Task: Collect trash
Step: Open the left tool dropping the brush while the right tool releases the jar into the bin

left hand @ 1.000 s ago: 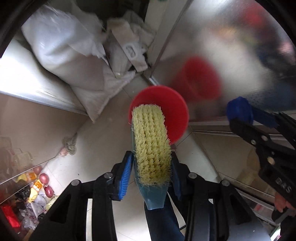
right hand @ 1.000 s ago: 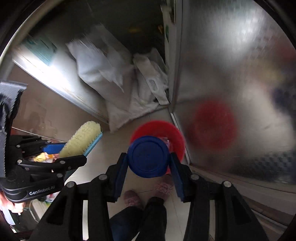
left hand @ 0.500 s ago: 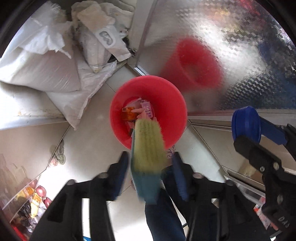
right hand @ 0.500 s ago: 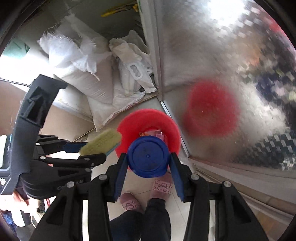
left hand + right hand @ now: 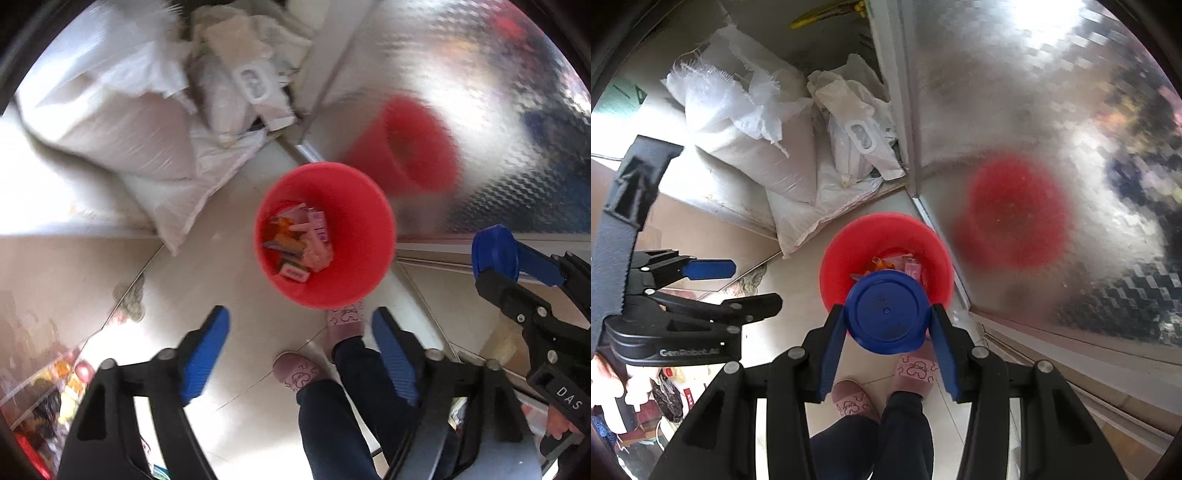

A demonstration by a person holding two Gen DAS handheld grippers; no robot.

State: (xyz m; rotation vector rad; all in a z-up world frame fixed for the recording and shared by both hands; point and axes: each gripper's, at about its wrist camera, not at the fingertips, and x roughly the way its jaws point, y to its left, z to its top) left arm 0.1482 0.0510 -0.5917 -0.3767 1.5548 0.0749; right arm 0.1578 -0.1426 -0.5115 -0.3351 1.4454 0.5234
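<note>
1. Below, a red bin (image 5: 325, 236) is seen standing on a pale tiled floor (image 5: 221, 280), beside a shiny metal panel (image 5: 480, 92) that mirrors it.
2. Wrappers and small packets (image 5: 299, 243) are seen lying at the bottom of the bin.
3. The left hand-held gripper (image 5: 301, 354) is held above the floor just short of the bin; its jaws have just been opening, are spread wide, and nothing is held between them.
4. The right hand-held gripper (image 5: 886, 332) is clamped on a round blue lid (image 5: 888, 310), held over the bin's near rim.
5. White sacks (image 5: 750, 147) are piled against the wall behind the bin.
6. Pink slippers (image 5: 916, 369) and dark trouser legs are seen beneath.
</note>
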